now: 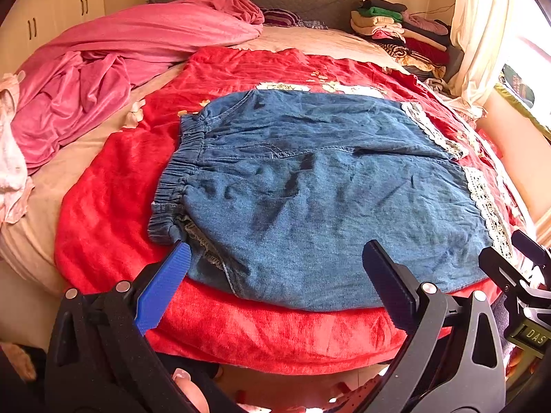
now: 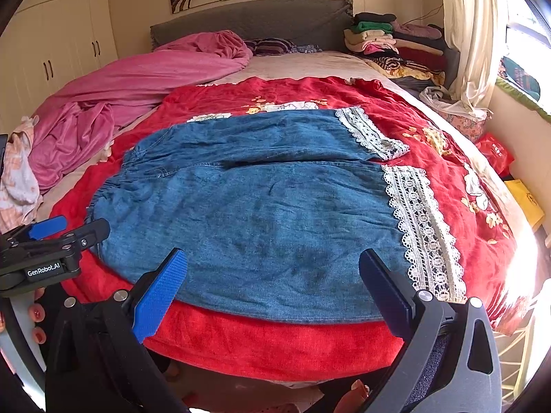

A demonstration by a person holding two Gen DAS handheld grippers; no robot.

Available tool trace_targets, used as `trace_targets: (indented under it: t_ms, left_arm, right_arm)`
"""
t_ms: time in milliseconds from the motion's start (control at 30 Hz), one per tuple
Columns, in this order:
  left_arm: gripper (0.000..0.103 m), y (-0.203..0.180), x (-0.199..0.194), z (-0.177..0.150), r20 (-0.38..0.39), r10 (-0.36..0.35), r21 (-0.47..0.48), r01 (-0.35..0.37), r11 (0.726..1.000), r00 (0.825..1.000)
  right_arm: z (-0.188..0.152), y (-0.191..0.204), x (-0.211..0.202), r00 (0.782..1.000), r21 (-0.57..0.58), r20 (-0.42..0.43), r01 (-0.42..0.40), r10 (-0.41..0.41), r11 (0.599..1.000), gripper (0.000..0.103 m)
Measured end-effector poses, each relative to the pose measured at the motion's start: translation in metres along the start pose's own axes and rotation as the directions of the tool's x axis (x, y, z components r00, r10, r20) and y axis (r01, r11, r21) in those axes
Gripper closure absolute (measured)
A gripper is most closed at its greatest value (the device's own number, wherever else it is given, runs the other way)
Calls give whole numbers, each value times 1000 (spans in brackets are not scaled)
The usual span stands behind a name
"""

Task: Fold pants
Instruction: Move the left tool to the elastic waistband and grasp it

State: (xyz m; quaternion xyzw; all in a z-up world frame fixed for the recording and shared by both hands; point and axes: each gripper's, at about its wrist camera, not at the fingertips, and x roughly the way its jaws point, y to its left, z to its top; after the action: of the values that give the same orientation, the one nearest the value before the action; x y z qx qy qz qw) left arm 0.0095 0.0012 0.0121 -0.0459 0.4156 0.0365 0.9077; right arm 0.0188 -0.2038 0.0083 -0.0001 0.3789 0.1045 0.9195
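1. Left wrist view: the blue denim pants with an elastic waistband and white lace cuffs (image 1: 310, 189) lie flat on the red plush blanket (image 1: 113, 206) that covers the bed. The left gripper (image 1: 275, 261) hovers at the near edge of the cloth with its fingers spread wide and nothing between them. The blue ribbed pad (image 1: 165, 285) sits just beside the waistband corner, while the dark pad is over the near leg. The gathered waistband (image 1: 179, 175) lies to the left and the lace cuffs (image 1: 485, 199) to the right — so the long axis runs across the fingers, not along them. The right gripper shows only as a dark edge at the far right.

2. Right wrist view: the same pants spread from left to right, the two legs side by side with a dark seam line between them. The right gripper (image 2: 272, 261) is also released and empty, poised over the near leg close to the lace cuff. The left gripper is visible at the left edge, by the waistband end.

3. Judgement: each hand is nearer one end — left to waist, right to cuffs — which suits pinching the near long edge and carrying it over the far leg.
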Motion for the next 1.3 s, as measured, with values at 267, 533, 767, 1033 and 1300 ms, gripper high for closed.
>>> trace_targets:
  t_ms: [267,533,767,1033,1300]
  left_arm:
    - [9,7,20,25,6,2,-23,-2,1000,1000]
    - [9,33,44,65,16,34,-65,-33,997,999]
    - [9,65,67,98,12,76,-71,-75,995,997]
    - [9,97,112,131,-45,112,-59,-114,992,993]
    - [9,131,164,152,-120,94,1,-94,996,988]
  right_arm:
    - [31,-7,19,1000,-22,3,13,-12,1000,4]
    - [85,-4,59,999,-60,-16,-48,47,997,4]
    - [127,11,107,991,-134,-67,-123,115,983,4]
    - [168,33,176,978,-239,-150,-180,147,954,4]
    - [201,59,246,952,-355,-252,-260,176,898,4]
